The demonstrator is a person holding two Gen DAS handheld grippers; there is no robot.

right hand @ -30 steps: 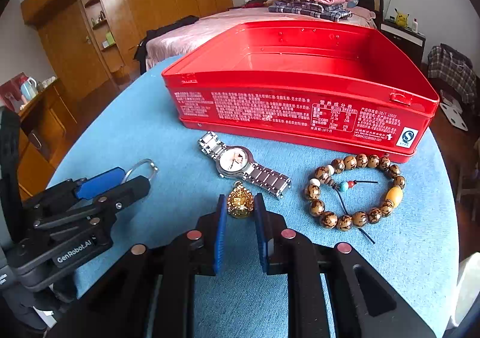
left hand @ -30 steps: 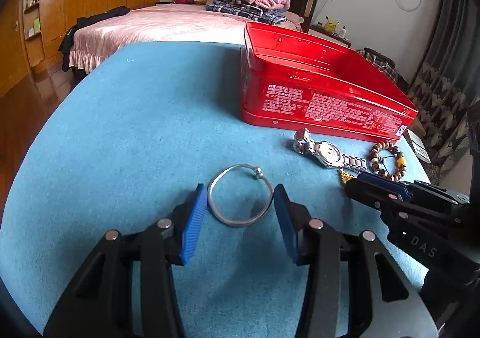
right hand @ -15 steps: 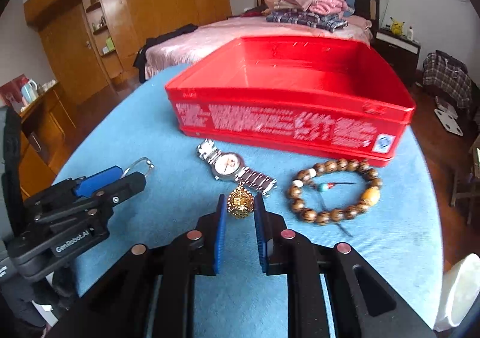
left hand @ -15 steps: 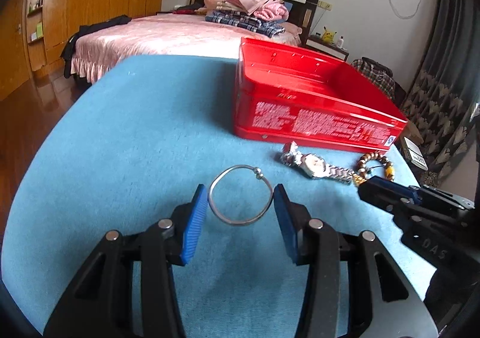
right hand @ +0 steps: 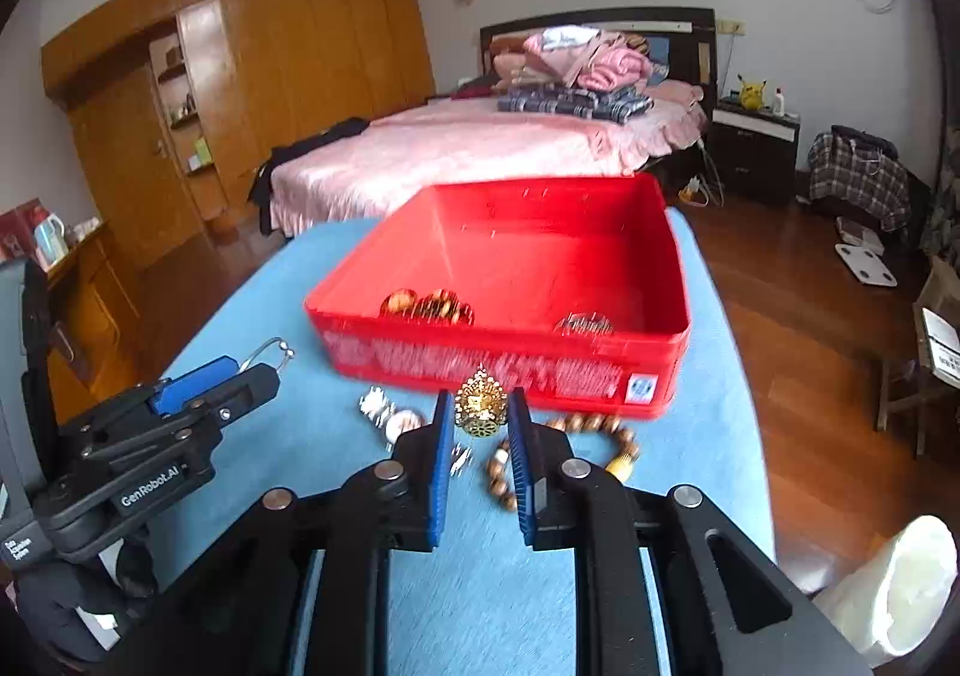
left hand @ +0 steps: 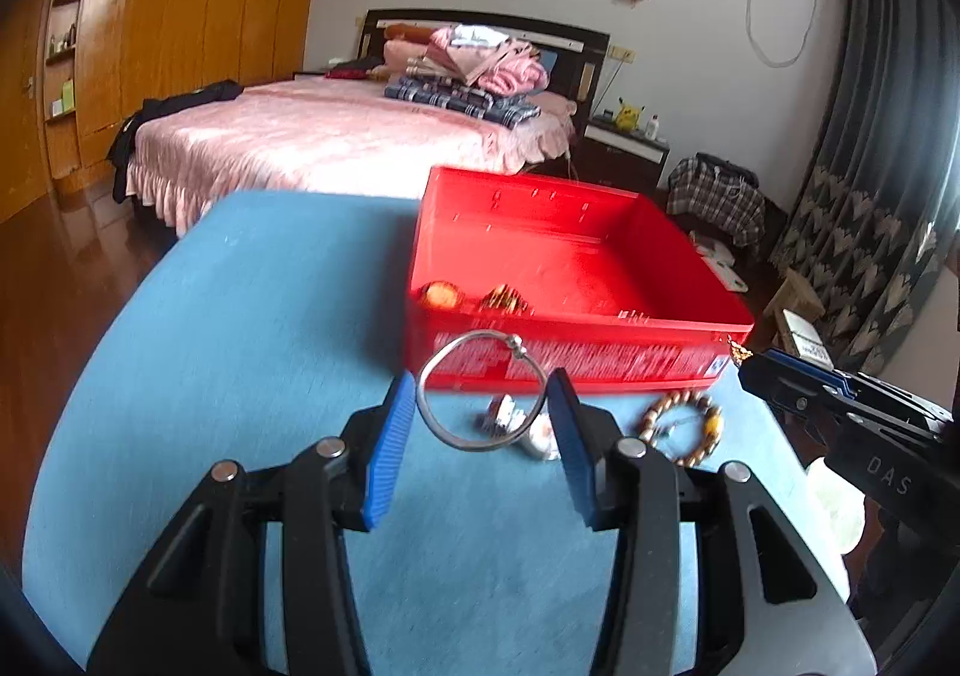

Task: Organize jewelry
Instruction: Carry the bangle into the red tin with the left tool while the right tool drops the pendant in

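Left claw (left hand: 483, 406): blue pads set at a middling width, clamped on either side of a silver bangle (left hand: 480, 391), which is held clear of the blue tablecloth (left hand: 240, 328). The bangle's ball clasp points up toward the red box (left hand: 576, 280). Seen from the right wrist view, the left claw (right hand: 264, 361) sits left of the box, with the bangle's (right hand: 270, 350) end poking out past its tip.

Right claw (right hand: 480, 412): pads narrow, pinched on a small gold pendant (right hand: 479, 405). The pendant hangs in front of the near wall of the red box (right hand: 540, 268), above the cloth. In the left wrist view, the right claw (left hand: 744, 361) shows at the box's near right corner, with the gold pendant (left hand: 738, 353) at its tip.

Red box: open top, resting on the tablecloth (right hand: 300, 268). Inside, against the near wall, lie some gold and amber pieces (right hand: 432, 307) toward the left and a silvery piece (right hand: 585, 323) toward the right; blur prevents telling what they are.

On the cloth just in front of the box: a metal wristwatch (right hand: 390, 415), partly hidden behind the right claw, and a wooden bead bracelet (left hand: 681, 427) to its right.
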